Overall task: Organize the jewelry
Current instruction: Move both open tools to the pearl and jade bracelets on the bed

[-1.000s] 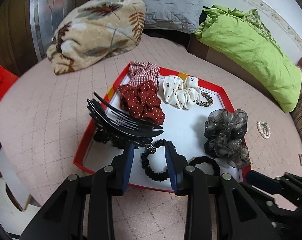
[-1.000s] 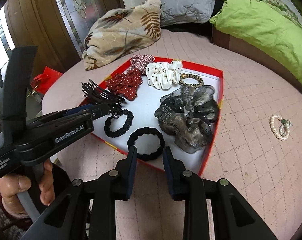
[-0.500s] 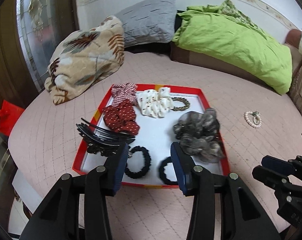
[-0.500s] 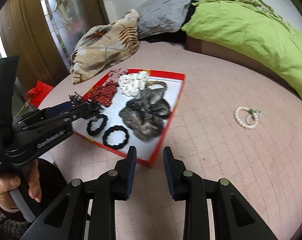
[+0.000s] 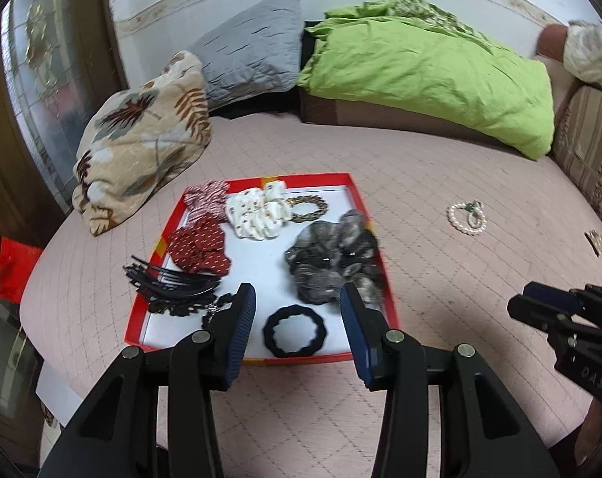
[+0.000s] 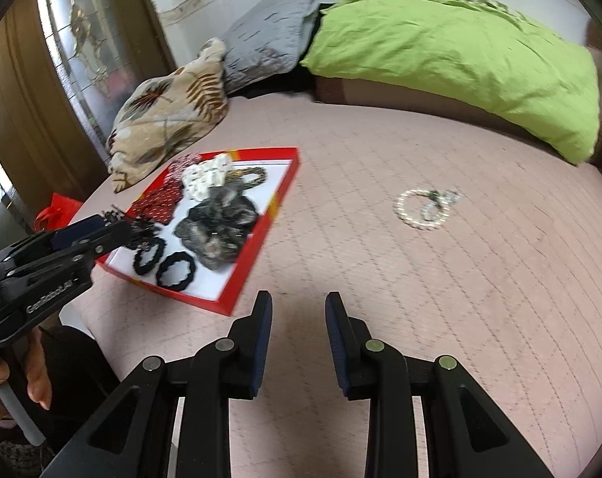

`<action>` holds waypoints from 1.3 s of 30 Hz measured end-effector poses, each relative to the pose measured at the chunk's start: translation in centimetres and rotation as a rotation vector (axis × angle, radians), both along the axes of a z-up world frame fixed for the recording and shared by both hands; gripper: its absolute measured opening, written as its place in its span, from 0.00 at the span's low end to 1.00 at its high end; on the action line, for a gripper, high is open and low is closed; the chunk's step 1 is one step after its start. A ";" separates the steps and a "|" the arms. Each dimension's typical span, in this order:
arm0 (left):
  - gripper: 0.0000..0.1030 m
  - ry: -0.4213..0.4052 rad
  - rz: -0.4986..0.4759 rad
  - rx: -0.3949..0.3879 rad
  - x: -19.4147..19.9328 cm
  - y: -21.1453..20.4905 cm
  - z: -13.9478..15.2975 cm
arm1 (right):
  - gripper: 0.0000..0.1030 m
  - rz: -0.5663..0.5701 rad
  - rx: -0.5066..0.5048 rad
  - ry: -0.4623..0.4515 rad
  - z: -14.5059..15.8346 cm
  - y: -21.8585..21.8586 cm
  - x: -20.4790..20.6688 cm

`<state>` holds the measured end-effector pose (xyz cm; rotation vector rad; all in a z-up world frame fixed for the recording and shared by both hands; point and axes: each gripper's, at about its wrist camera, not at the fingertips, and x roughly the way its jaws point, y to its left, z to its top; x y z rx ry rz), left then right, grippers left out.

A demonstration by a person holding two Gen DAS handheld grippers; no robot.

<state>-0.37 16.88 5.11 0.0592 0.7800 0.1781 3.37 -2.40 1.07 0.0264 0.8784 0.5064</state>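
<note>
On the pink bed, both grippers have pulled back from the red tray [image 5: 374,239], left gripper [image 5: 297,310] and right gripper [image 6: 297,310] with fingers parted and empty. The right has swung toward the pearl bracelet [image 6: 422,209], which lies well apart from the tray, likely the next pick.

Red-rimmed white tray [image 5: 376,247], polka-dotted dark red scrunchie [image 5: 199,249], lime green blanket [image 5: 428,75], pink quilted bedcover [image 5: 460,279].

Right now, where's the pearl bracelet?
The pearl bracelet lies loose on the pink quilted bedspread, outside and right of the red tray, below the green blanket in both views.
</note>
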 end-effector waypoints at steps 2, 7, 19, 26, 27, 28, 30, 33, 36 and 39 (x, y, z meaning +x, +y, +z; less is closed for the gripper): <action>0.42 0.004 -0.018 0.010 0.1 -0.9 0.0 | 0.29 -0.022 0.005 0.003 -0.1 -1.1 0.2; 0.42 0.017 -0.056 0.025 0.3 -2.7 0.0 | 0.29 -0.075 0.016 0.013 -0.5 -3.8 0.6; 0.44 0.050 -0.155 -0.022 2.1 -6.8 0.2 | 0.29 -0.240 0.031 0.036 -1.6 -12.2 0.7; 0.46 0.079 -0.233 -0.041 4.6 -10.7 -0.5 | 0.29 -0.412 0.067 0.073 -2.3 -19.8 0.7; 0.46 0.086 -0.240 -0.048 5.1 -11.1 -0.6 | 0.29 -0.435 0.082 0.082 -2.3 -20.9 0.9; 0.46 0.095 -0.252 -0.058 5.8 -11.7 -0.9 | 0.29 -0.445 0.092 0.087 -2.3 -21.3 1.1; 0.46 0.112 -0.272 -0.077 7.2 -12.6 -1.3 | 0.29 -0.460 0.117 0.104 -2.5 -22.0 1.8; 0.46 0.132 -0.288 -0.082 9.7 -13.9 -2.2 | 0.29 -0.451 0.139 0.115 -2.6 -21.7 3.2; 0.46 0.160 -0.290 -0.102 12.2 -14.6 -3.5 | 0.29 -0.420 0.144 0.121 -2.9 -20.2 4.8; 0.46 0.198 -0.279 -0.120 14.5 -14.7 -5.1 | 0.29 -0.369 0.142 0.133 -3.6 -18.2 7.2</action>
